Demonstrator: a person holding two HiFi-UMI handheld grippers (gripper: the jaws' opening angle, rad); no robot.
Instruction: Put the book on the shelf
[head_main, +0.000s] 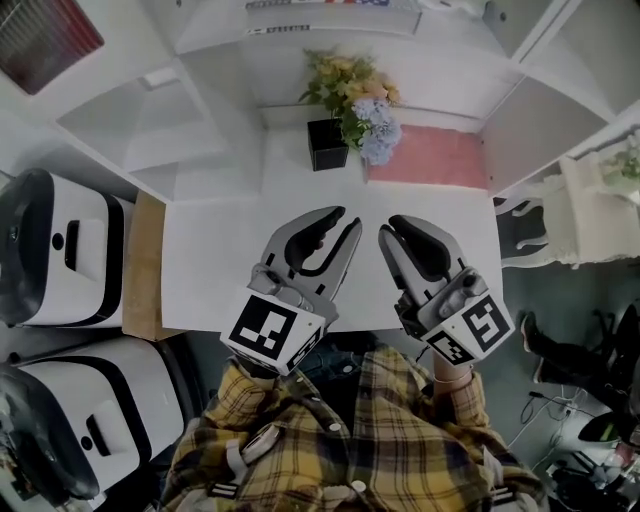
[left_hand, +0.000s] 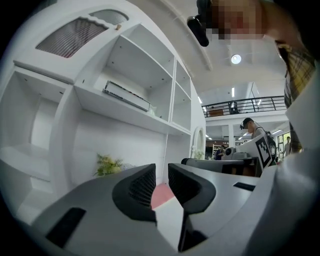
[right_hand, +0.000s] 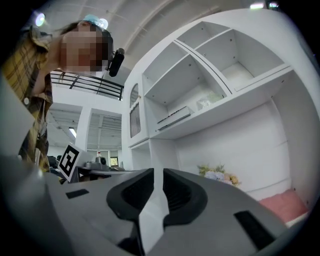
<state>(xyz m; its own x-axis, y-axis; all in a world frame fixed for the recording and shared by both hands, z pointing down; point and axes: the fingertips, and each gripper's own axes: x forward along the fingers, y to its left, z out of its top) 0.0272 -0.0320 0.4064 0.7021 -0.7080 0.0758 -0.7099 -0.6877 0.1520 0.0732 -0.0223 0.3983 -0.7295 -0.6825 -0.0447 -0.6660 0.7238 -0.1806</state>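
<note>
- The left gripper (left_hand: 161, 175) is seen with its ribbed pads (left_hand: 142, 186) drawn near each other, with a narrow gap left between them. Nothing is clasped; only the far-off pink cover is seen through the gap.
- The right gripper (right_hand: 158, 180) is likewise nearly closed, with a slim gap and nothing between the jaws. It is empty.
- Both grippers are held side by side over the near part of the white table (head_main: 215, 260), pointed towards the back wall. Neither one touches anything.
- The book (head_main: 432, 158) is found lying flat at the back right of the table, under the shelf (head_main: 520, 90) and well apart from both grippers. Blooms of the flowers (head_main: 360, 100) hang over its left edge; the black pot (head_main: 327, 145) stands just beside it.
- The book is judged thin, light and fairly stiff, with a cover that may be smooth. Because it lies flat, little edge is offered to the jaws.
- A hold on the near edge or a free corner is judged best, with one jaw slid beneath. The jaws would have to be widened first.
- Care would be needed near the flowers, since the pot could be knocked when the book is lifted.
</note>
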